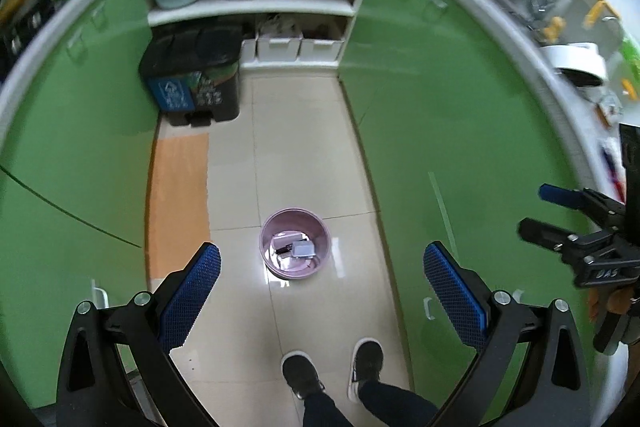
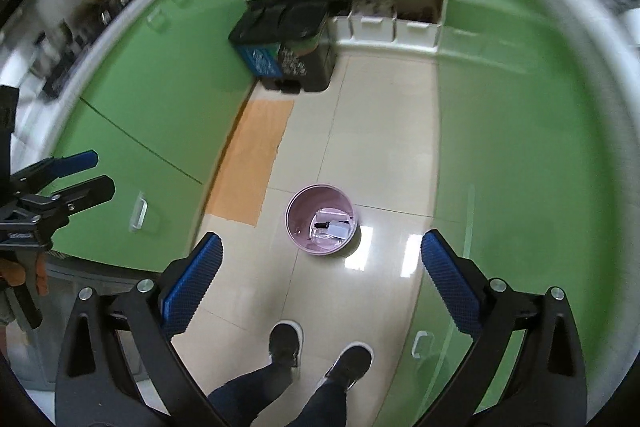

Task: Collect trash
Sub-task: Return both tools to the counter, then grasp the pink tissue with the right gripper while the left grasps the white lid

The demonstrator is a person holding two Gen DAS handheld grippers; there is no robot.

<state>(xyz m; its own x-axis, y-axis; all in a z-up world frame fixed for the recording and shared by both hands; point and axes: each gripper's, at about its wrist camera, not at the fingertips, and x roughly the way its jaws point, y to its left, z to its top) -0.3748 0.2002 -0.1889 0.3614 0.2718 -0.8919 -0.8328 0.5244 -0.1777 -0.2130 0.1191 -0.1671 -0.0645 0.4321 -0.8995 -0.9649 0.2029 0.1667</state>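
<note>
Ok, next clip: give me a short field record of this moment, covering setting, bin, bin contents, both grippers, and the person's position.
setting: kitchen aisle, green cabinets, tiled floor
bin: pink wastebasket upright on the floor
bin contents: a few pieces of trash, pale packaging and a small dark item; not identifiable further
left gripper: open, nothing between the jaws
right gripper: open, nothing between the jaws
other bin: black pedal bin by the shelf unit
person: shoes on the floor, apart from the wastebasket

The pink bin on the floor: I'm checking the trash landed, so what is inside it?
Inside the pink bin lie a few pieces of trash: pale, flat packet-like items and one small dark object. What lies under them is covered, and the pieces are too small to identify.
</note>
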